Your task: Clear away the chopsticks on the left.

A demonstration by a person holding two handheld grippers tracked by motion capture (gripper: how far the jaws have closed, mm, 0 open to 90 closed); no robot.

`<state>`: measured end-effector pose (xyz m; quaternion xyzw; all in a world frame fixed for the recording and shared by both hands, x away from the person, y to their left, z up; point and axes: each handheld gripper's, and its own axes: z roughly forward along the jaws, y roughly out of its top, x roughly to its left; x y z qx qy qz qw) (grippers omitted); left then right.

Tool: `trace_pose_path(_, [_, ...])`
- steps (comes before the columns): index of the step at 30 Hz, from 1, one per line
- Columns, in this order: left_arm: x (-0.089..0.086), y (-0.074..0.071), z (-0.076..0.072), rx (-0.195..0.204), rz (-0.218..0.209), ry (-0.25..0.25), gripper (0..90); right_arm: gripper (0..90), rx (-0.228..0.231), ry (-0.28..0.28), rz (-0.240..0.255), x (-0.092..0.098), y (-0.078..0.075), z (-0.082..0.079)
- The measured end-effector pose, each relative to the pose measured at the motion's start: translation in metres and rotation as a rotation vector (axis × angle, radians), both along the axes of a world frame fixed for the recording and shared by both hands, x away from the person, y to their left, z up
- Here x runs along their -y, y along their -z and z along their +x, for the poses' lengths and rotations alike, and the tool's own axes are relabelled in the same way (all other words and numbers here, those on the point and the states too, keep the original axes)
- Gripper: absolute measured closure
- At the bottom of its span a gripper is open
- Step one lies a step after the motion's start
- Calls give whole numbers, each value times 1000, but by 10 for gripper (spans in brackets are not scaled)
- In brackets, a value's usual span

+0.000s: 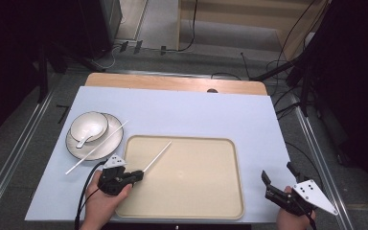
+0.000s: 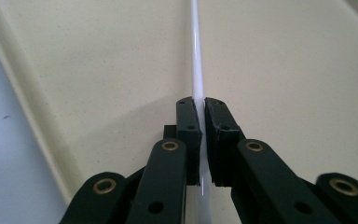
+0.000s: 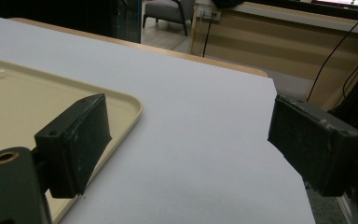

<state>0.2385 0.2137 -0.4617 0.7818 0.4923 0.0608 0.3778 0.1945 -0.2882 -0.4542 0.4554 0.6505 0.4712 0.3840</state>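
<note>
From above, the left gripper (image 1: pixel 136 175) clamped one white chopstick (image 1: pixel 157 155) low over the beige tray (image 1: pixel 230 143), apparently to lay it there; its own view showed the pads pinching the chopstick (image 2: pixel 197 70), while the right gripper (image 3: pixel 186 135) gaped wide, idle beside the tray.

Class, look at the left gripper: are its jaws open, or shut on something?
Shut. The left gripper clamps a white chopstick between its pads, above the beige tray.
</note>
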Motion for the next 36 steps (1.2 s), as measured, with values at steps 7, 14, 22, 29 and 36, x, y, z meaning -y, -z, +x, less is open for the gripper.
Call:
trace_pose_path(7, [0,2,-1,6,0,-4,847,134,-1,-1,-1,0,0,0])
trace_pose_path(14, [1,3,-1,19,9,4,824,133,0,-2,-4,0,0,0])
trace_pose_path(22, [-3,-3,0,28,-11,-1,760,133,1,-2,2,1,0,-1])
trace_pose_path(29, [12,-16,16,73,-38,33,890,133,-2,6,12,3,1,0])
trace_pose_path(36, [45,-13,35,65,-14,101,900,133,-3,3,10,2,1,0])
